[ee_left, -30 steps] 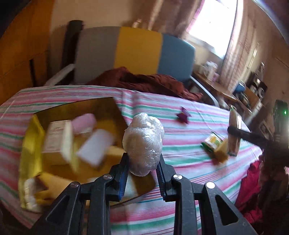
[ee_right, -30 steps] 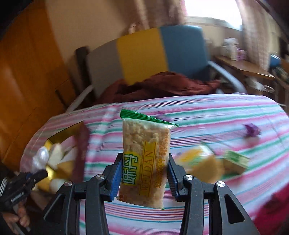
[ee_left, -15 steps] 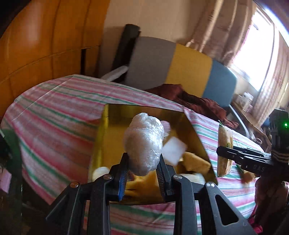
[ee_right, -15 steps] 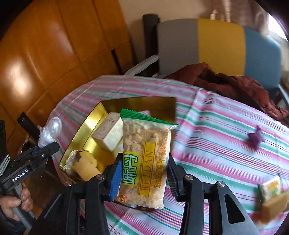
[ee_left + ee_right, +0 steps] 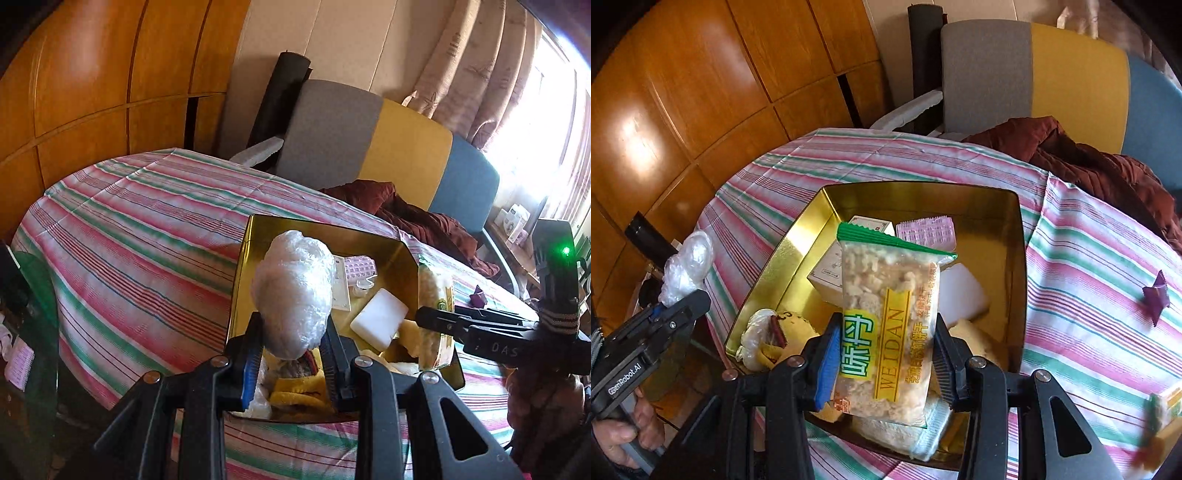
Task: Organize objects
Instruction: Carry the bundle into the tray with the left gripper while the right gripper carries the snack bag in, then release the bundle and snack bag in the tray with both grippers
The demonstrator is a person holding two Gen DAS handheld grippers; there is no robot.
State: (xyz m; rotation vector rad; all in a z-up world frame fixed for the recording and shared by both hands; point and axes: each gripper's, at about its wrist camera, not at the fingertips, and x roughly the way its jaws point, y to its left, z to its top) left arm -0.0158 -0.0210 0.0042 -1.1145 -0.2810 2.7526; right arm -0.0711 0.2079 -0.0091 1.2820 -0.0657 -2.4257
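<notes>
The gold tin tray sits on the worktop, which is covered by a cloth striped in pink, green and white, and serves as the landmark here.

The right gripper hangs over the near edge of the tray, its fingers clenched on a clear snack packet held upright. The packet has a green crimped top and a yellow band reading "WEIDAN", with large Chinese characters on a green-yellow patch beside it; pale crunchy pieces show through the film.

The left gripper is at the tray's left near corner, fingers grasping a lump wrapped in clear plastic film, which stands above the tray. In the right wrist view the same gripper body bears the words "GenRobot.AI", and a hand holds its handle. In the left wrist view the right gripper's side shows the letters "DAS" and a green light above.

Inside the tray lie a small printed carton with text too small to read, a pink patterned sachet behind it, a white block, a yellow item with a film-wrapped end at the near left, and another snack packet at the near edge.

Right of the tray, on the cloth, lies a purple folded paper shape. Behind the tray stands a chair in grey, yellow and blue with a dark red cloth on it.
</notes>
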